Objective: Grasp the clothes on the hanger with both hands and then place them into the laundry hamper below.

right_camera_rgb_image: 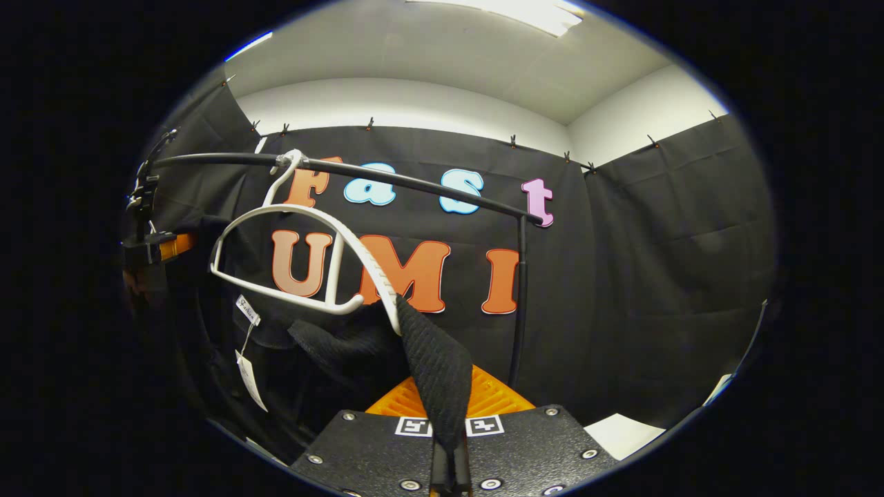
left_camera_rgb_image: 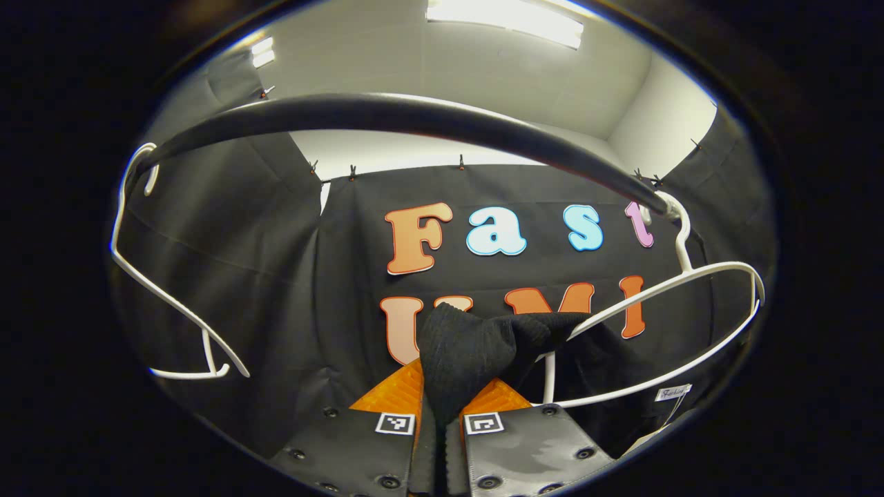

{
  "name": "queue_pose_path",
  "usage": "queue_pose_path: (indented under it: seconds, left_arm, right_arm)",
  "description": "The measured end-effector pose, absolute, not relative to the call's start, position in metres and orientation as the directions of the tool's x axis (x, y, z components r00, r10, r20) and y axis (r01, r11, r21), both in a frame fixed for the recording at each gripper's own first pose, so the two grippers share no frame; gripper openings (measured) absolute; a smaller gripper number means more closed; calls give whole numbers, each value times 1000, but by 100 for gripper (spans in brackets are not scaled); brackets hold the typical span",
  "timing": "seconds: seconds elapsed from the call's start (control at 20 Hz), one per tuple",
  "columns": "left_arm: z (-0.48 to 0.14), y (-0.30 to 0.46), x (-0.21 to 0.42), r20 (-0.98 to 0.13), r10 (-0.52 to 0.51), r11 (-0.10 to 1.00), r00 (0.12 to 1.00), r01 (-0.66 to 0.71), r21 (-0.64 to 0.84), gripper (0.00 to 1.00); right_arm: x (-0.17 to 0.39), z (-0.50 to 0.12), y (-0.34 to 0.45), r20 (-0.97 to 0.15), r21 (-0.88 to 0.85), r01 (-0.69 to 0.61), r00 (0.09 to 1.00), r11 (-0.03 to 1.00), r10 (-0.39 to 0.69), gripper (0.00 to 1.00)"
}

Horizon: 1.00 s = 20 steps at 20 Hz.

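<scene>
Black cloth walls close the booth behind a dark clothes rail [left_camera_rgb_image: 387,117], with white wall and ceiling lights above it. Your left gripper [left_camera_rgb_image: 438,421] is clenched on a fold of the black knit garment [left_camera_rgb_image: 469,345], which bunches up straight ahead of its fingers and runs off to that gripper's right onto the white hanger [left_camera_rgb_image: 663,290]. A second, bare white hanger [left_camera_rgb_image: 159,290] hangs well off to its left on the same rail. Your right gripper [right_camera_rgb_image: 449,442] is likewise closed on the garment, a ribbed strip rising from between its fingers up and to its left, where it meets the arm of the hanger; the rest of the cloth, with a paper tag [right_camera_rgb_image: 248,373], sags farther left beneath the hanger. So both grasps look made, and the step in hand is freeing the cloth: it seems draped on the hanger rather than clear of it. Next, you likely need to draw both grippers together, away from the hanger's arms, so the shoulders slip off without dragging the hook along the rail, then lower toward the hamper below.
</scene>
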<state>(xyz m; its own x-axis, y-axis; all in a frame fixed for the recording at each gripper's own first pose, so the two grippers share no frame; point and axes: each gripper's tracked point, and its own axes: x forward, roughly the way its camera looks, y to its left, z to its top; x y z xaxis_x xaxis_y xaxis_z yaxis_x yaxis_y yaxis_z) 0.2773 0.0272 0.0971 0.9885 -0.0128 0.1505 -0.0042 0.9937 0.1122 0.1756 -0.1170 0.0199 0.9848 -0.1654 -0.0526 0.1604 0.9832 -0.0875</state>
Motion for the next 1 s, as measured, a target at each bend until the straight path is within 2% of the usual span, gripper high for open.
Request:
queue_pose_path:
  seconds: [0.05, 0.1, 0.15, 0.4, 0.45, 0.5, 0.65, 0.7, 0.75, 1.0]
  left_arm:
    - [93, 28, 281, 139, -7, 993, 990, -10, 115, 12]
    - [89, 30, 284, 130, 0, 993, 992, -15, 115, 12]
    - [87, 33, 286, 123, 11, 993, 992, -25, 113, 12]
    - [71, 53, 298, 85, 63, 990, 994, -74, 124, 12]
    - [67, 58, 296, 73, 72, 990, 995, -81, 118, 12]
    - [63, 61, 292, 59, 69, 992, 996, -74, 98, 12]
    - [60, 61, 286, 54, 72, 991, 996, -78, 109, 12]
    - [60, 61, 282, 61, 69, 990, 996, -76, 122, 15]
    - [59, 62, 275, 67, 62, 989, 996, -71, 133, 12]
    - [64, 59, 257, 84, 49, 986, 995, -62, 155, 12]
  right_arm:
    - [174, 18, -114, -59, -80, 155, 985, 985, -160, 10]
    - [173, 16, -112, -63, -72, 151, 986, 986, -155, 2]
    - [172, 15, -110, -65, -67, 147, 986, 987, -151, 0]
    - [173, 5, -102, -83, -56, 123, 988, 991, -127, 0]
    - [172, 2, -98, -89, -48, 107, 990, 993, -111, 2]
    - [172, -1, -90, -97, -38, 91, 991, 995, -94, 10]
    - [170, -13, -75, -112, -56, 62, 991, 996, -68, 10]
    - [170, -16, -68, -116, -61, 52, 992, 997, -59, 10]
    - [169, -18, -61, -121, -59, 41, 992, 997, -48, 10]
    - [165, -27, -40, -129, -42, -3, 992, 999, -3, 10]
